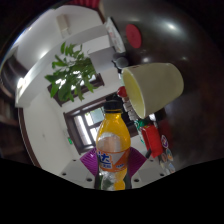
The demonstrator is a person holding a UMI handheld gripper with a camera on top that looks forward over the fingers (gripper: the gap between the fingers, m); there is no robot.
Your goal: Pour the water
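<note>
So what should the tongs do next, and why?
Probably tip a little further toward the cup. The tongs are shut on the orange bottle, whose neck already leans toward the mouth of the pale yellow cup lying tilted just beyond it. I can't see any liquid coming out yet, and I can't tell whether the cap is off, so a small, slow tilt seems safest.

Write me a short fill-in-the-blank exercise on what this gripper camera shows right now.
1. The gripper is shut on a bottle filled with ____ liquid.
2. The bottle's cap is ____ in colour.
3. The pale cup beyond the bottle lies tilted, its opening facing ____ the bottle.
4. Behind the bottle stands a green ____.

Missing words: orange; black; toward; plant
</note>
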